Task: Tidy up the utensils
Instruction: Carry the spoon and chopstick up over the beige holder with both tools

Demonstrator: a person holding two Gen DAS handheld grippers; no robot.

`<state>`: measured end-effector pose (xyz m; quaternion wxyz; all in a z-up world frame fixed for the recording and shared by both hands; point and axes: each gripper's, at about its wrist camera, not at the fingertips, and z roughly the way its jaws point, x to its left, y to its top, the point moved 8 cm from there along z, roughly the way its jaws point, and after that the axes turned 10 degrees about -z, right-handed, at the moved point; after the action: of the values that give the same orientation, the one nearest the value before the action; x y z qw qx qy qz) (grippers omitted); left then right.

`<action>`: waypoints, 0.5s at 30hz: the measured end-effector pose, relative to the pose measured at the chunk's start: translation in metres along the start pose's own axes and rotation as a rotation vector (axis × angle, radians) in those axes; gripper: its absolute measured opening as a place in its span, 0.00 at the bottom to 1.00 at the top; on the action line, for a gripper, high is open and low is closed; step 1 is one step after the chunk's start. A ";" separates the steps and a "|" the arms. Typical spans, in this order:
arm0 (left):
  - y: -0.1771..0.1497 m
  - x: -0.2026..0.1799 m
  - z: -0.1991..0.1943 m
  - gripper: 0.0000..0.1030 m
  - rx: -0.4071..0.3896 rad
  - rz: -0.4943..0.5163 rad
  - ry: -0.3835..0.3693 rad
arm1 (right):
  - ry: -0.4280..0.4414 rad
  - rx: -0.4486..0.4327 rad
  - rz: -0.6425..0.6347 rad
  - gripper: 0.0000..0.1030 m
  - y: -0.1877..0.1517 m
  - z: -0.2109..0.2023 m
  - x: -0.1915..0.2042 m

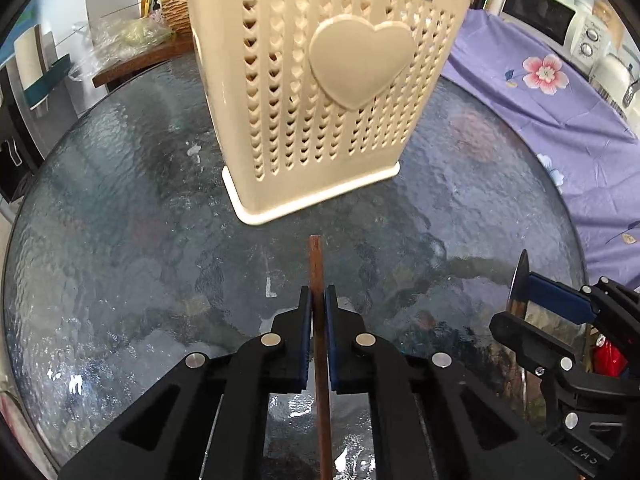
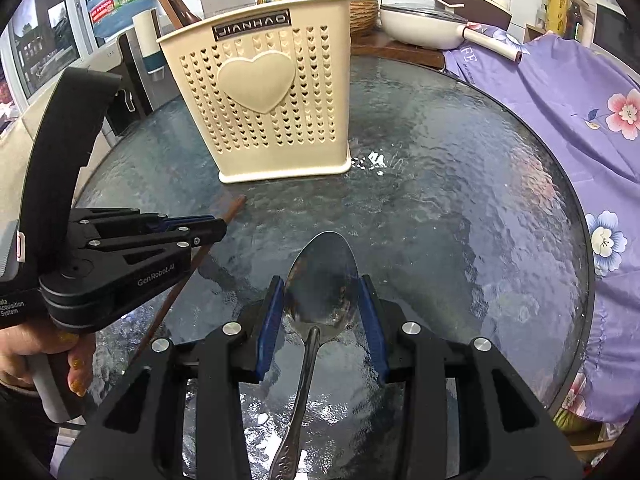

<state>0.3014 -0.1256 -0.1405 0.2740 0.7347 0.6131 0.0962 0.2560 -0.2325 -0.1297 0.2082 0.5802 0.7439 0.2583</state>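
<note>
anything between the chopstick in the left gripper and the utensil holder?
Nothing visible. The left gripper is shut on the brown chopstick, and only bare glass table lies between its tip and the cream utensil holder. The right gripper, shut on the spoon, sits off to the side.

1. The left gripper [image 1: 319, 300] is built of matte black plastic – two angular fingers with triangular cut-outs, each faced with a blue ribbed pad.
2. Round silver pivot pins are set along its linkages.
3. The right gripper [image 2: 323, 296] is made the same way: black fingers, blue pads, silver pins.
4. On the left unit, seen from the right wrist view, white lettering "GenRobot.AI" is printed, and a curved black arch rises above its body.
5. The person's hand [image 2: 38, 354] on its grey handle is marked by gold glitter nail polish – a dark sleeve is seen below.
</note>
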 end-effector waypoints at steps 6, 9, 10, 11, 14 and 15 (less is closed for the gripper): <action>0.016 0.003 -0.041 0.06 -0.093 -0.038 -0.057 | 0.054 -0.076 -0.008 0.37 0.014 -0.022 0.002; 0.023 0.003 -0.072 0.06 -0.161 -0.032 -0.079 | 0.078 -0.119 -0.021 0.37 0.024 -0.038 0.004; 0.025 0.002 -0.080 0.06 -0.180 -0.029 -0.082 | 0.089 -0.132 -0.024 0.37 0.028 -0.044 0.004; 0.027 0.002 -0.092 0.06 -0.208 -0.026 -0.087 | 0.101 -0.144 -0.027 0.37 0.032 -0.049 0.006; 0.029 -0.001 -0.120 0.06 -0.262 -0.014 -0.113 | 0.129 -0.171 -0.038 0.37 0.040 -0.064 0.010; 0.030 -0.002 -0.128 0.06 -0.278 -0.011 -0.120 | 0.131 -0.177 -0.042 0.37 0.040 -0.068 0.013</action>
<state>0.2652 -0.0938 -0.0176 0.4099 0.6907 0.5804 0.1346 0.2422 -0.2222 -0.0516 0.2148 0.5257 0.7421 0.3560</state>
